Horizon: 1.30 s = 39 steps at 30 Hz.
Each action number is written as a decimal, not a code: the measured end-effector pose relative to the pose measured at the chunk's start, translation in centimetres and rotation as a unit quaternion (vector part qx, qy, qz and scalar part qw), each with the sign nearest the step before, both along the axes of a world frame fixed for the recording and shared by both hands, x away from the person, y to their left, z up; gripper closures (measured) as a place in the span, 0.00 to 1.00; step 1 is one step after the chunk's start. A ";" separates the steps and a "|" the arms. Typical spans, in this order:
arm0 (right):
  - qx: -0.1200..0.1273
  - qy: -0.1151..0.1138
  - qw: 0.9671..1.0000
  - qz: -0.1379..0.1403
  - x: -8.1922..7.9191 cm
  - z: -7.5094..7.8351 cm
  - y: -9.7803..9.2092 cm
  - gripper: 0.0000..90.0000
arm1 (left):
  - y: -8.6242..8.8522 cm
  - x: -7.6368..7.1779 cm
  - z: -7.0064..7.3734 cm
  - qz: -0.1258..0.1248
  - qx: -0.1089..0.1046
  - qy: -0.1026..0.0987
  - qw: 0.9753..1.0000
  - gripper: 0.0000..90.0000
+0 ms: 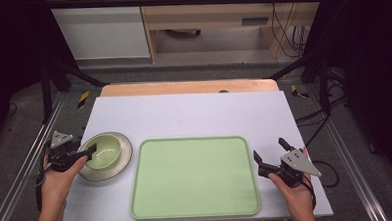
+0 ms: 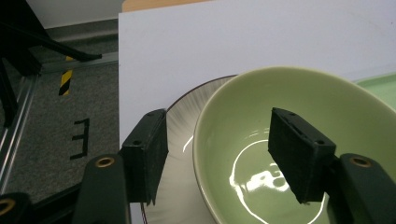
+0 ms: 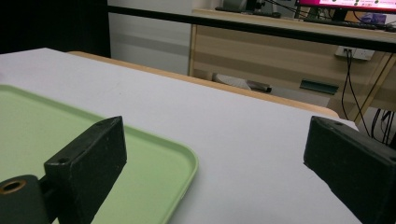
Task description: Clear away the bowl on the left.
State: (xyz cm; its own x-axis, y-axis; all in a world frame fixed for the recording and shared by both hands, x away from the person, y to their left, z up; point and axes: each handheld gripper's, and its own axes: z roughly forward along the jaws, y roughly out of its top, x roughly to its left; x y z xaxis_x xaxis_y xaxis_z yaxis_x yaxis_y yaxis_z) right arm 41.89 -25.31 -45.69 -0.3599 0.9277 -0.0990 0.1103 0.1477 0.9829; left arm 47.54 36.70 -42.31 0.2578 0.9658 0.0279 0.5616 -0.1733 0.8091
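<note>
A pale green bowl stands on a white plate with a dark rim at the table's left. My left gripper is open and straddles the bowl's left rim, one jaw over the plate outside and the other inside the bowl. A large light green tray lies empty in the middle. My right gripper is held open just right of the tray, with nothing between its jaws.
The white table top stretches bare behind the tray, with a wooden edge at the back. Black frame bars and cables run along both sides. Grey floor lies left of the table.
</note>
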 end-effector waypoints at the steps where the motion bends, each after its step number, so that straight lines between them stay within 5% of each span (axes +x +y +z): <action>1: 0.001 0.001 1.000 0.000 0.0 0.0 0.0 0.07 | 0.0 0.0 -0.1 0.002 0.002 0.002 1.000 0.45; 25: -0.001 0.007 1.000 0.004 0.1 -0.1 0.1 0.07 | -0.6 0.4 -1.3 0.025 0.000 0.044 0.999 0.68; 39: 0.000 0.011 1.000 0.003 0.1 -0.2 0.2 0.07 | 0.2 0.6 -2.2 0.039 -0.022 0.063 0.997 0.77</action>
